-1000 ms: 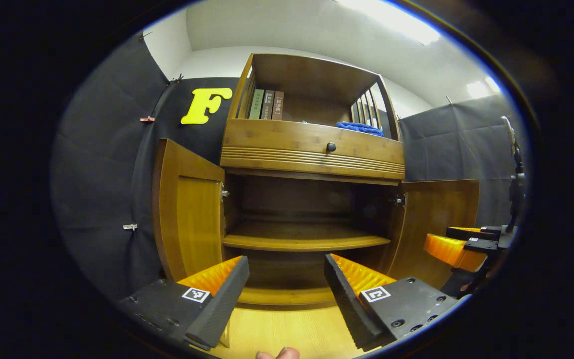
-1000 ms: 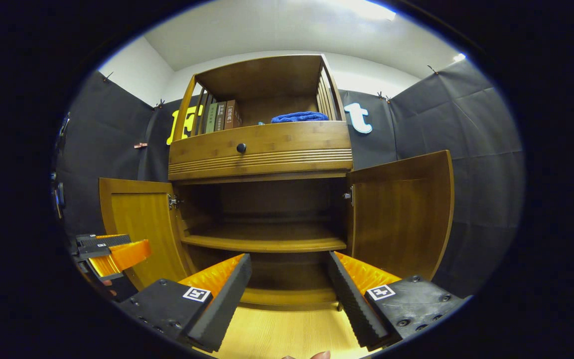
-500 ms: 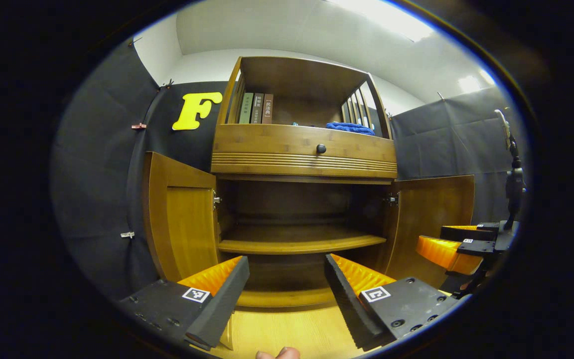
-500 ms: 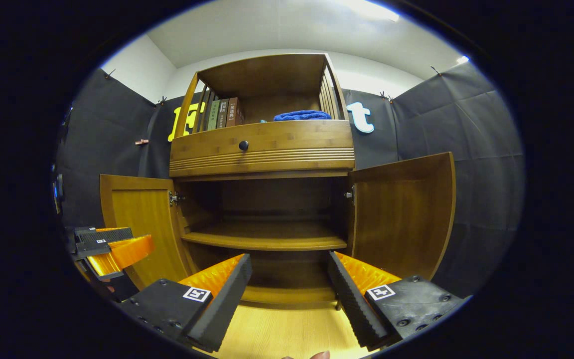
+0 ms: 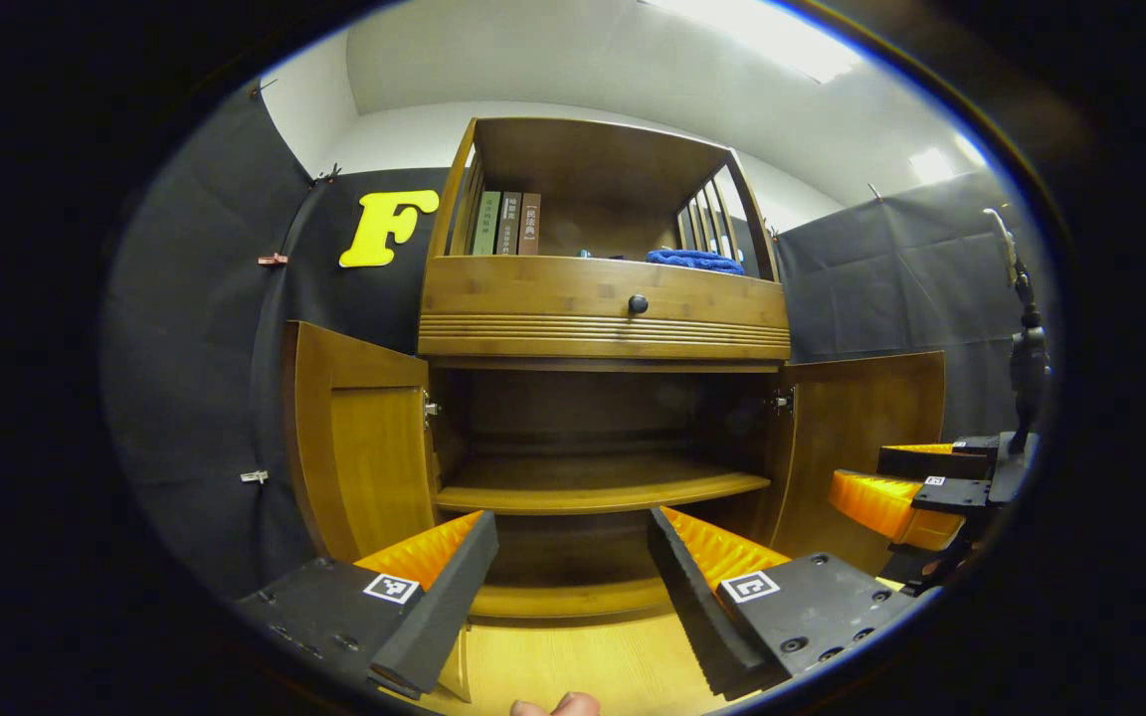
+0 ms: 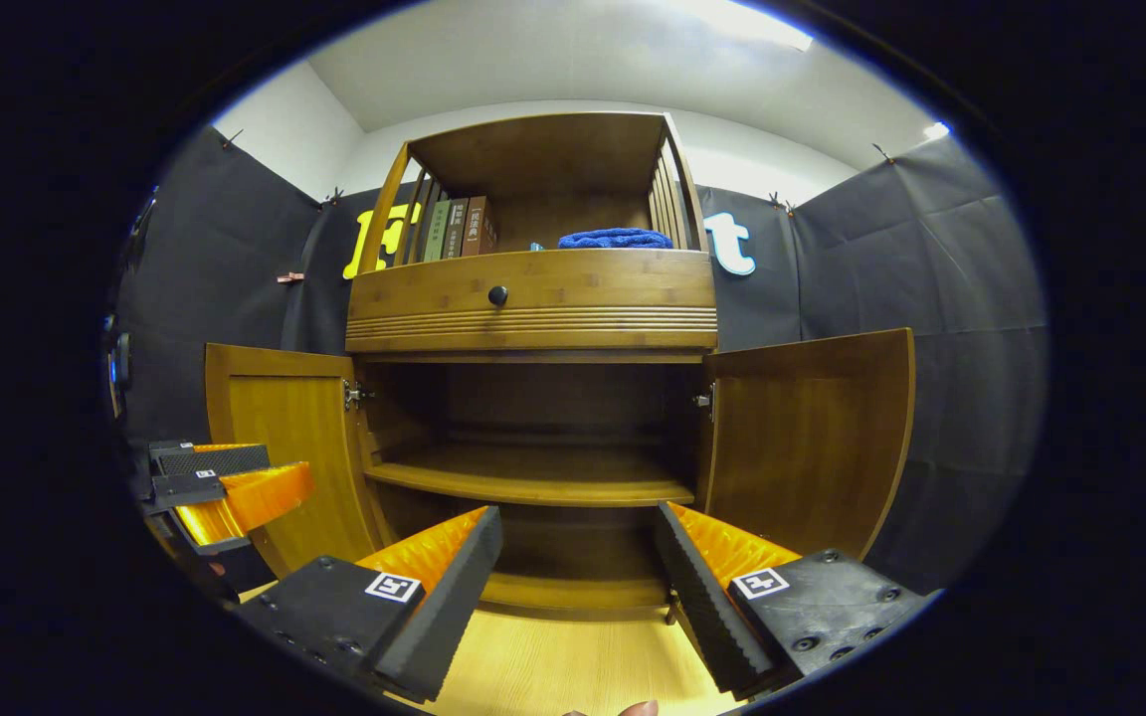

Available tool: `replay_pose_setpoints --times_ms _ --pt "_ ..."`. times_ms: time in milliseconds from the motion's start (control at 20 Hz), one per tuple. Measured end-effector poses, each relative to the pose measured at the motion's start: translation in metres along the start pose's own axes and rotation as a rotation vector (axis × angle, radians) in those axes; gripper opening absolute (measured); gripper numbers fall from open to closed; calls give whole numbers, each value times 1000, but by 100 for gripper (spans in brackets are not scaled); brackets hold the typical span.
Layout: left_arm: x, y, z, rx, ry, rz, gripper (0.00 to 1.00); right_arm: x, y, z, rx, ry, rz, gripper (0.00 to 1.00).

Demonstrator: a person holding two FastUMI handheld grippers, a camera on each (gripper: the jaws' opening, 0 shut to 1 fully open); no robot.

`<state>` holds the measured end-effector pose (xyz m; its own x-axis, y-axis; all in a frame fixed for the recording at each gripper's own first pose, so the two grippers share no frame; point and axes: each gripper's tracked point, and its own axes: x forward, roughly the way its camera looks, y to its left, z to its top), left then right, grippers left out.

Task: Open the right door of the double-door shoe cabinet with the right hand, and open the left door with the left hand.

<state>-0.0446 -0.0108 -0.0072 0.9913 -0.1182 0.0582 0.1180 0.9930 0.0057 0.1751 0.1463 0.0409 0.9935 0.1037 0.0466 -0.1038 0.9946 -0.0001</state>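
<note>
Left gripper faces shoe cabinet, both doors wide open.

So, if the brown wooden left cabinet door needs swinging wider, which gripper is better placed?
Left: the left gripper sits open beside the brown wooden left door; the right gripper faces the middle.

The shoe cabinet is seen in warm brown wood, its drawer front ribbed, with a black knob. A blue cloth is spotted upper right, green and brown books upper left, pale grained floor nearest.
</note>
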Motion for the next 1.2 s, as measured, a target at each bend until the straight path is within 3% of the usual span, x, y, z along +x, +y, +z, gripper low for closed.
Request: replay_pose_setpoints --times_ms 1200 --pt "1 4 -4 4 10 2 94 7 6 -1 -24 -11 -12 98"
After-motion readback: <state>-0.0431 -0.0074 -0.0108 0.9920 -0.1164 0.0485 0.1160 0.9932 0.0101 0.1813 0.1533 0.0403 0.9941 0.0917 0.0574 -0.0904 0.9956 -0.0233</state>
